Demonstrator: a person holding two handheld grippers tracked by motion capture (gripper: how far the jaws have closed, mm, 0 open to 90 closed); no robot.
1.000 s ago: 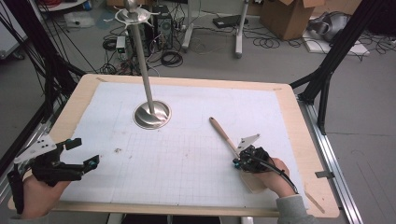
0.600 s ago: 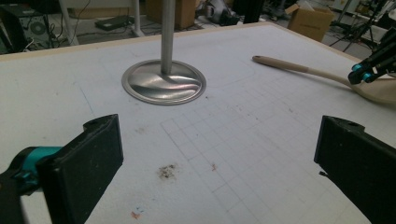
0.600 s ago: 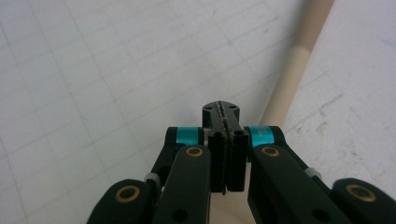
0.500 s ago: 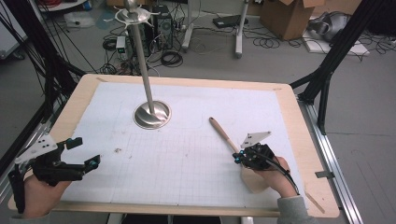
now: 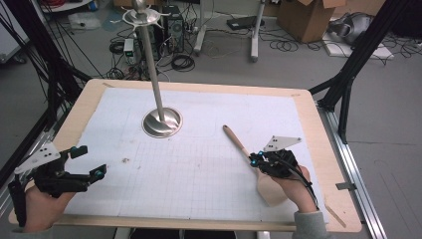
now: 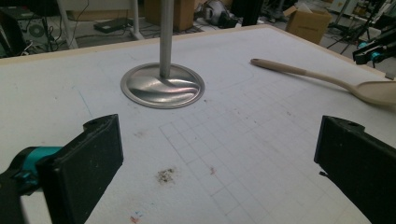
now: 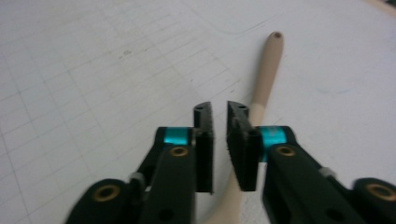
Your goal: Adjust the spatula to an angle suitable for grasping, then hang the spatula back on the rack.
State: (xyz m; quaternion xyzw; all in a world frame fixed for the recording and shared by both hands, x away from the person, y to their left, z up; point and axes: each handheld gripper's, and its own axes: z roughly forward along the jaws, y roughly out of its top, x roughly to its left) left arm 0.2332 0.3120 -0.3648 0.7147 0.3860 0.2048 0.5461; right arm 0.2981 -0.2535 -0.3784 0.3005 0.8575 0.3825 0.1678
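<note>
- My left tool sits at the near left corner of the table, its jaws spread wide with only bare mat between them.
- In the left gripper view those jaws frame the white gridded mat, with a small dark smudge on it just ahead.
- My right tool is on the near right side, right over the wooden spoon.
- In the right gripper view its jaws are drawn nearly together, a narrow gap left between them, and the spoon's handle runs on beyond and under the right jaw. I cannot tell that they are pinching it.
- The spoon lies flat on the mat, handle pointing toward the far middle, bowl toward my right hand.
- A metal stand with a round base and upright pole sits on the far left of the mat, well apart from both tools.
</note>
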